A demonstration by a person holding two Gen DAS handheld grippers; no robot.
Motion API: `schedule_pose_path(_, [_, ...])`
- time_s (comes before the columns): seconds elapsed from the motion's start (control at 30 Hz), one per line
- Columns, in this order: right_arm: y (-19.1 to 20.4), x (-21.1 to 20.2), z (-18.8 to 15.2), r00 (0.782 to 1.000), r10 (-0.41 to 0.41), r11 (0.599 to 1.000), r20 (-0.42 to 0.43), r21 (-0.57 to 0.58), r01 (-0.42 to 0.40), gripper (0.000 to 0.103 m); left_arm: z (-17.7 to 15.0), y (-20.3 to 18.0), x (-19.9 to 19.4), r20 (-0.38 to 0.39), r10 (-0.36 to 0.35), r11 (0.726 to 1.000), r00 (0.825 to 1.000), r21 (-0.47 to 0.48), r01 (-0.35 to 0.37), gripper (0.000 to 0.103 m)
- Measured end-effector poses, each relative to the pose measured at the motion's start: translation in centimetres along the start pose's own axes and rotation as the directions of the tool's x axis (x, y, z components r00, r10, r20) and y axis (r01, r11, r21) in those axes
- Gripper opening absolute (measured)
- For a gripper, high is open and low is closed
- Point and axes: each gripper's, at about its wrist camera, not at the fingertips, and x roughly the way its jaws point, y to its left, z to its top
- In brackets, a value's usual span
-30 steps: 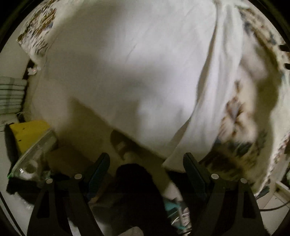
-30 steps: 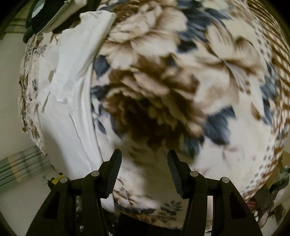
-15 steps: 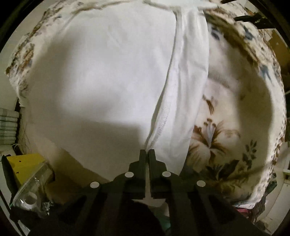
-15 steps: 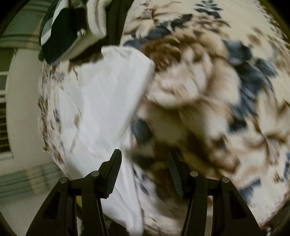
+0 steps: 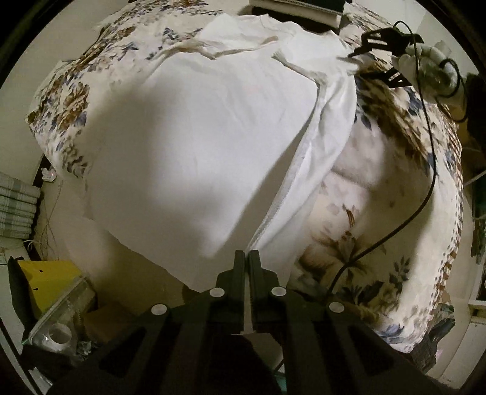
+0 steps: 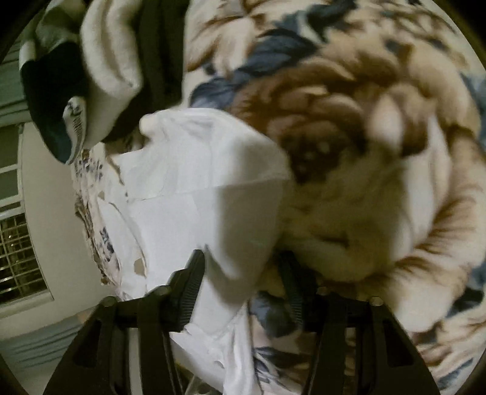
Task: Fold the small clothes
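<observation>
While the left claw [image 5: 246, 256] stands with its two fingers pressed together on the near hem corner of the white shirt [image 5: 194, 145], the cloth runs up and away from that pinch as a long folded edge with a stitched seam. Most of the shirt lies spread flat on the floral blanket [image 5: 379, 243] that covers the bed, with its sleeves and neckline crumpled at the far end. Beyond that end sits a pile of folded clothes [image 5: 297, 7]. At the upper right of the left wrist view the right claw [image 5: 383, 57] shows in a gloved hand [image 5: 431, 63], just at the shirt's far right corner, and a black cable [image 5: 425, 170] trails from it across the blanket. Off the bed's left side stand a yellow box [image 5: 45, 282] and a clear plastic container [image 5: 57, 322].

From the right wrist view the right claw [image 6: 243, 282] is closing with a white fold of the shirt [image 6: 212, 194] between its fingers; the blur makes it hard to say, but the pads seem not yet to press on it. Dark and cream folded clothes [image 6: 91, 66] lie just past the shirt
</observation>
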Motion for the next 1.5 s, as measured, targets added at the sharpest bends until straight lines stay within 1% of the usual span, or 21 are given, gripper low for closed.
schedule_pose_path(0.03, [0.4,0.1,-0.1,1.0,-0.012,1.0,0.001,-0.017,0.012,0.012,0.2,0.4,-0.2,0.0,-0.003,1.0,1.0,-0.005,0.003,0.001])
schedule_pose_path(0.07, [1.4,0.3,-0.4,1.0,-0.03,0.999,0.009,-0.034,0.03,0.007,0.4,0.9,-0.4,-0.001,-0.011,1.0,1.0,-0.014,0.011,0.001])
schedule_pose_path(0.17, [5.0,-0.9,-0.8,0.998,-0.058,0.994,0.03,-0.092,0.06,0.005,1.1,2.0,-1.6,0.004,-0.024,0.999,1.0,-0.041,0.024,0.001])
schedule_pose_path(0.23, [8.1,-1.9,-1.1,0.996,-0.079,0.985,0.043,-0.147,0.085,0.005,1.6,3.5,-2.6,0.021,-0.026,0.997,0.999,-0.067,0.027,0.001])
schedule_pose_path(0.27, [8.8,-2.7,-1.3,0.995,-0.09,0.981,0.048,-0.169,0.097,0.005,1.8,4.2,-2.9,0.03,-0.024,0.997,0.999,-0.079,0.026,0.001])
schedule_pose_path(0.37, [14.2,-3.3,-1.7,0.99,-0.129,0.963,0.056,-0.233,0.139,0.005,2.6,7.4,-3.6,0.055,-0.018,0.992,0.998,-0.126,0.025,0.001])
schedule_pose_path(0.47, [19.8,-2.8,-2.3,0.981,-0.177,0.937,0.076,-0.291,0.191,0.005,3.4,11.2,-3.4,0.065,-0.022,0.984,0.998,-0.174,0.033,0.001])
schedule_pose_path(0.57, [25.1,0.0,-2.6,0.968,-0.235,0.911,0.091,-0.326,0.252,0.005,4.7,15.1,-2.5,0.068,-0.046,0.973,0.997,-0.222,0.06,0.001])
schedule_pose_path(0.63, [27.6,2.1,-2.6,0.957,-0.272,0.896,0.1,-0.335,0.29,0.005,5.4,17.7,-2.0,0.078,-0.055,0.966,0.995,-0.248,0.072,0.001])
schedule_pose_path(0.67, [29.3,4.0,-2.5,0.949,-0.297,0.888,0.105,-0.335,0.315,0.005,5.9,19.2,-1.5,0.082,-0.058,0.962,0.995,-0.262,0.077,0.001])
schedule_pose_path(0.8, [33.1,8.9,-2.2,0.919,-0.368,0.857,0.14,-0.332,0.394,0.004,7.4,24.1,0.7,0.081,-0.062,0.941,0.995,-0.327,0.085,0.0])
schedule_pose_path(0.93, [34.8,13.2,-1.4,0.894,-0.422,0.838,0.151,-0.31,0.449,0.004,7.9,28.9,3.5,0.069,-0.076,0.921,0.995,-0.377,0.096,0.0])
schedule_pose_path(0.97, [35.3,14.6,-1.3,0.88,-0.447,0.823,0.157,-0.313,0.474,0.004,8.0,29.4,4.0,0.066,-0.086,0.919,0.994,-0.38,0.105,0.0])
schedule_pose_path(1.03, [35.6,16.2,-1.1,0.858,-0.488,0.797,0.16,-0.32,0.513,0.004,8.0,30.7,5.3,0.06,-0.135,0.913,0.989,-0.381,0.147,0.001])
schedule_pose_path(1.07, [35.5,16.9,-1.0,0.848,-0.504,0.791,0.162,-0.307,0.529,0.004,7.9,31.3,6.0,0.056,-0.174,0.904,0.983,-0.387,0.182,0.002])
schedule_pose_path(1.1, [35.2,17.4,-0.9,0.843,-0.514,0.792,0.155,-0.291,0.537,0.004,7.8,31.6,6.3,0.058,-0.208,0.896,0.976,-0.389,0.214,0.002])
schedule_pose_path(1.13, [35.0,17.6,-0.8,0.848,-0.505,0.798,0.16,-0.288,0.53,0.004,7.6,31.8,6.9,0.054,-0.249,0.887,0.967,-0.387,0.25,0.002])
schedule_pose_path(1.27, [34.3,18.0,-0.9,0.841,-0.517,0.798,0.159,-0.267,0.541,0.005,7.0,31.2,8.3,0.024,-0.317,0.882,0.948,-0.36,0.304,0.005])
schedule_pose_path(1.33, [34.0,18.1,-1.0,0.835,-0.526,0.792,0.161,-0.266,0.55,0.005,6.9,30.6,8.9,0.005,-0.329,0.886,0.944,-0.343,0.311,0.009])
schedule_pose_path(1.43, [34.0,18.2,-1.2,0.823,-0.545,0.775,0.161,-0.277,0.568,0.005,7.1,29.4,9.5,-0.006,-0.343,0.895,0.939,-0.306,0.325,0.026])
schedule_pose_path(1.5, [34.2,18.4,-1.3,0.82,-0.55,0.768,0.159,-0.289,0.571,0.005,7.3,28.8,9.9,-0.003,-0.35,0.896,0.937,-0.293,0.334,0.04])
